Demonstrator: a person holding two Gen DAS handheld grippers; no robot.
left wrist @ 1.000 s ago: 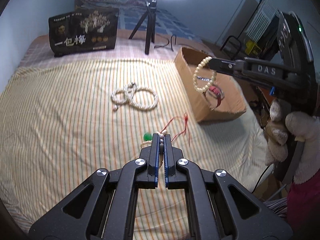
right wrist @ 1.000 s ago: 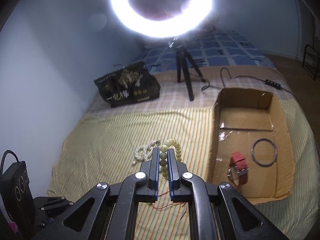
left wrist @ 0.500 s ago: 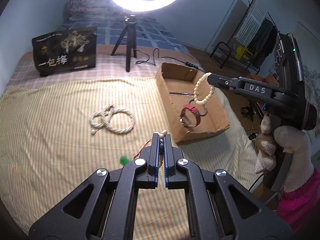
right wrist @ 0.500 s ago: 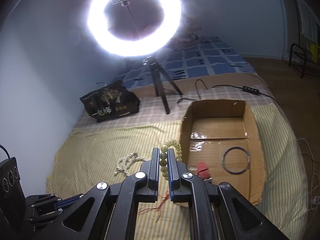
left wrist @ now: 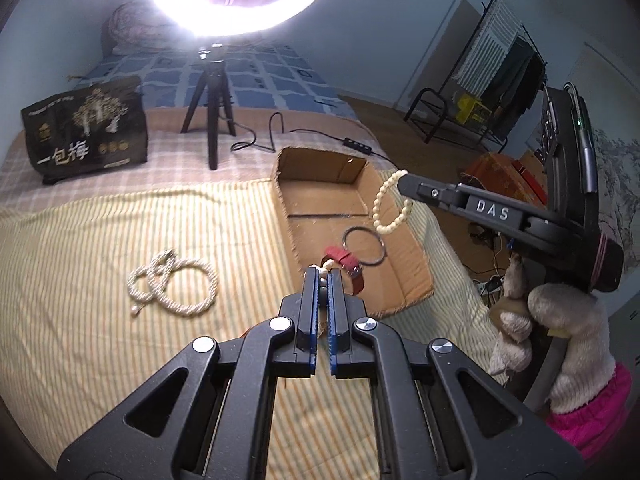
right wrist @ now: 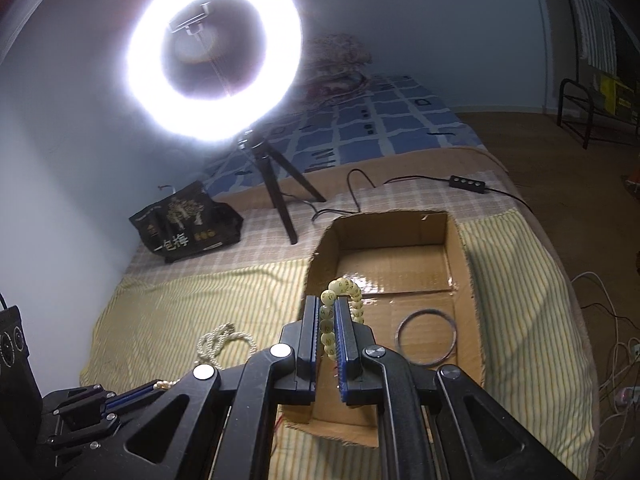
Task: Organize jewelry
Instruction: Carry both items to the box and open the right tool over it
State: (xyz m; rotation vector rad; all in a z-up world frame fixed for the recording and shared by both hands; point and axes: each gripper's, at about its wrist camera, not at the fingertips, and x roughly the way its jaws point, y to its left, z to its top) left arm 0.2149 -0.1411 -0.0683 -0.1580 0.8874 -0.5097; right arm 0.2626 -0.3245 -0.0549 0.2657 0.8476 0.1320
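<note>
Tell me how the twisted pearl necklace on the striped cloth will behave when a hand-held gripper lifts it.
The pearl necklace lies in loose, overlapping coils, so it is probably floppy and will sag into a dangling strand. Its small rounded beads may slip between the fingers, so pinching several strands seems safer. A drop bead at one end will likely swing. It looks light on the striped cloth.

The cardboard box (right wrist: 464, 264) is rough brown board with glossy tape across its floor. The bead bracelet (right wrist: 344, 304) looks smooth and pale, the thin ring (right wrist: 426, 338) metallic. The striped cloth (left wrist: 100, 240) is matt woven fabric.
</note>
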